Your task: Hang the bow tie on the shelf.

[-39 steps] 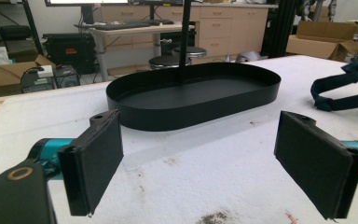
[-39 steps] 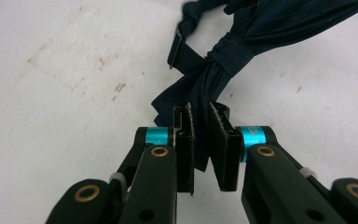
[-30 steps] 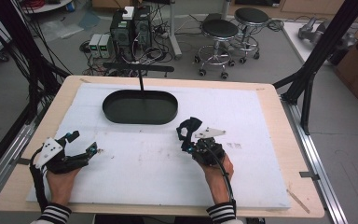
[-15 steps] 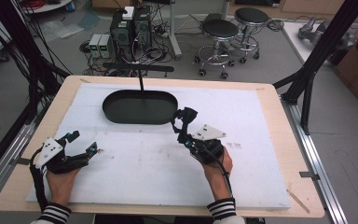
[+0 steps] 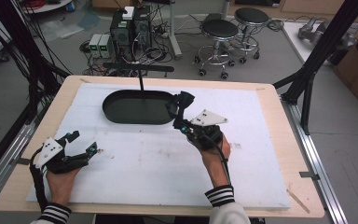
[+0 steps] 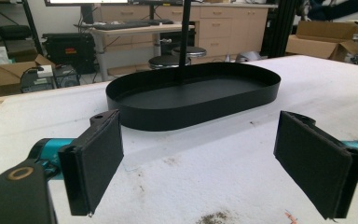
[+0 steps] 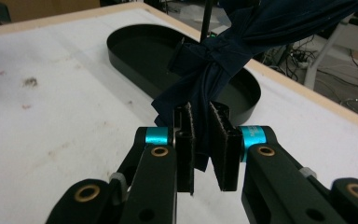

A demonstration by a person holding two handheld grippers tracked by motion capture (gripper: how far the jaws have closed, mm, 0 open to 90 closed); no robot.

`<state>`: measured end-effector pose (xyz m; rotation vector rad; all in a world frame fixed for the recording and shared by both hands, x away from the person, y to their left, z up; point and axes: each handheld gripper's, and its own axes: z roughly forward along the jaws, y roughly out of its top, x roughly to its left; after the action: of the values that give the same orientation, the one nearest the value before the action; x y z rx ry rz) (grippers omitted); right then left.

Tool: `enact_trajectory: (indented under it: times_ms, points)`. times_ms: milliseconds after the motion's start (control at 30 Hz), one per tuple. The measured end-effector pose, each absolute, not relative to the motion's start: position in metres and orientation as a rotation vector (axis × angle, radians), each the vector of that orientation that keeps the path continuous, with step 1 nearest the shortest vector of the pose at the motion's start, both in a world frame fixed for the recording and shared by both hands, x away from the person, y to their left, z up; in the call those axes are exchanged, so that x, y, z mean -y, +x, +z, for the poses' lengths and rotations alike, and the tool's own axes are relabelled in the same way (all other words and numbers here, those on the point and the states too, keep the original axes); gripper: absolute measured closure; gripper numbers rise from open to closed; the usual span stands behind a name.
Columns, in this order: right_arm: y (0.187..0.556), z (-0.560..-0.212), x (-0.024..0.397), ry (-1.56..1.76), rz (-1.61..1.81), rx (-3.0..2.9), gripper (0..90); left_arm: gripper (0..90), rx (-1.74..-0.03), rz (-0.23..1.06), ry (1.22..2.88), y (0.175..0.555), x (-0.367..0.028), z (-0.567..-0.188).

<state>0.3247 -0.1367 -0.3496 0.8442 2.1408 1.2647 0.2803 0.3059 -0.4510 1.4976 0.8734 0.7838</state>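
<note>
A dark blue cloth (image 7: 223, 56), bunched and knotted, hangs pinched between the pads of my right gripper (image 7: 201, 140), which is shut on it. In the high view that gripper (image 5: 179, 114) holds the cloth (image 5: 182, 101) at the right end of a black oval tray (image 5: 121, 112). The tray (image 7: 135, 44) lies just beyond the cloth, with nothing seen inside it. My left gripper (image 5: 81, 142) rests low at the front left of the white board, open, its two pads (image 6: 98, 158) wide apart with nothing between them. The tray (image 6: 242, 91) lies ahead of it.
A thin black post (image 5: 141, 81) rises behind the tray. The white foam board (image 5: 158, 158) covers a wooden table (image 5: 279, 100). Black frame struts (image 5: 307, 84) stand at both table sides. Stools (image 5: 219, 30) and computer boxes (image 5: 130, 23) stand on the floor beyond.
My right gripper has moved forward and left with the cloth, from mid-board to the tray's right end. The left gripper has stayed in place.
</note>
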Motion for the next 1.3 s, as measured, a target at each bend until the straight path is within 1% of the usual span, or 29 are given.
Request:
enact_trajectory:
  times_ms: [333,667,1100,1300]
  points:
    - [0.344,-0.327,0.131,0.825,1.360,-2.097,81.0,16.1,-0.867,0.786,1.501,0.280,-0.306,-0.451]
    - [0.360,-0.323,0.125,0.817,1.396,-2.099,81.0,16.1,-0.870,0.784,1.497,0.280,-0.306,-0.451]
    - [0.398,-0.315,0.111,0.781,1.385,-2.108,81.0,16.1,-0.870,0.780,1.492,0.280,-0.306,-0.451]
    - [0.410,-0.323,0.109,0.803,1.390,-2.099,81.0,16.1,-0.871,0.780,1.491,0.280,-0.307,-0.451]
